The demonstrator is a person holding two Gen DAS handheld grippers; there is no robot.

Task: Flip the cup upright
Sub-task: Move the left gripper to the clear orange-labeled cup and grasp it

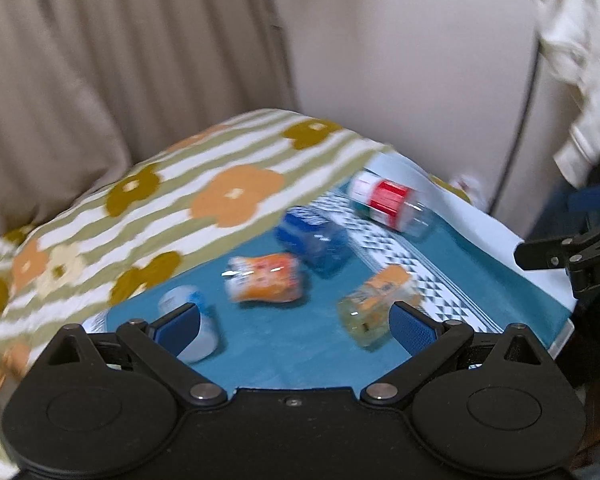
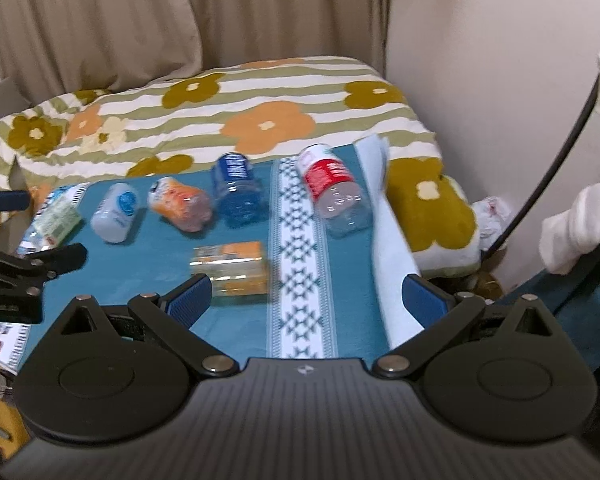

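1. Cups lie on their sides on the teal cloth; you cannot tell whether anything is inside them.
2. Your right gripper is spread wide, gripping nothing; the yellow-orange cup lies just beside its left finger, at about 11 o'clock.
3. Your left gripper is also spread, with that same cup close to its right finger at 1 o'clock.
4. Farther out, at 12 o'clock, you have the orange cup, blue cup and red-labelled cup in a row, with the white-blue cup at 10 o'clock.
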